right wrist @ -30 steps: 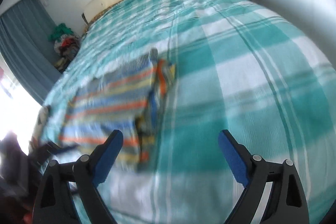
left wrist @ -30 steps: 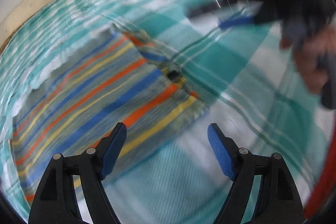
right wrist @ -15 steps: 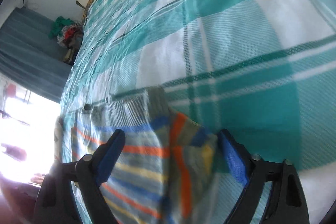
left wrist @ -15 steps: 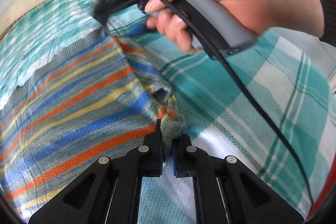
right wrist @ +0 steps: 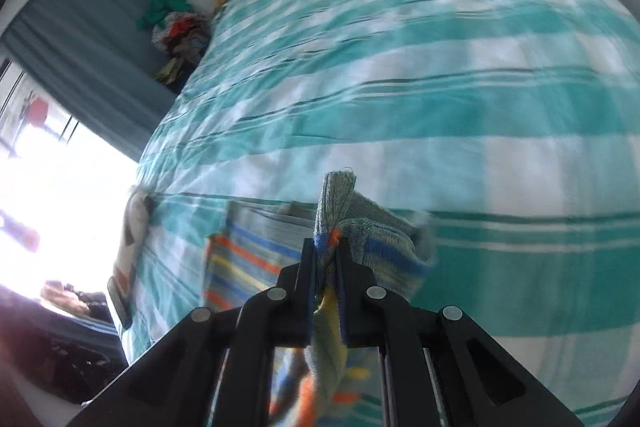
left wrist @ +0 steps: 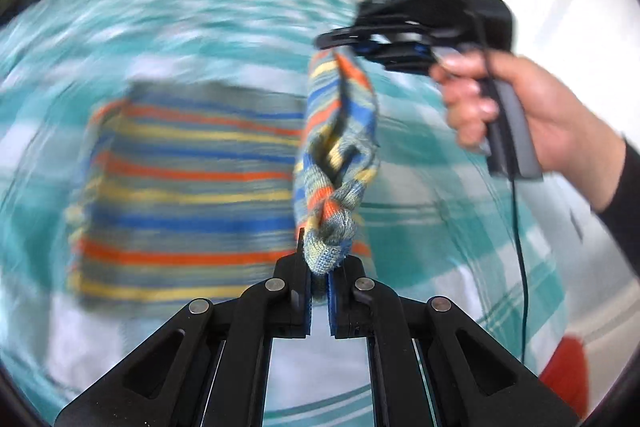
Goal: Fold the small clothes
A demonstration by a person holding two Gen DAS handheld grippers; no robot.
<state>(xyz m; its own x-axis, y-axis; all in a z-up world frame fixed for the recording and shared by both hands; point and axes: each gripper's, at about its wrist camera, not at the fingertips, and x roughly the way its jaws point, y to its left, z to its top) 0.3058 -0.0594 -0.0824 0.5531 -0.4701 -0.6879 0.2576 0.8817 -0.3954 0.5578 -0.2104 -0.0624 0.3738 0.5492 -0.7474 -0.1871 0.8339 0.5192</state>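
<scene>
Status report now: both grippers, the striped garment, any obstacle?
Left gripper shut on striped garment. Right gripper shut on its other end. Pinched edge lifted and twisted, rest flat on checked bedspread. No obstacle seen.

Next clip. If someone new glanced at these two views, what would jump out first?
The striped sweater: one edge is lifted off the teal checked bedspread and strung twisted between the two grippers. The left gripper pinches its near end at the bottom of the left view, and the right gripper, gripped by a hand, holds the far end at upper right.
</scene>
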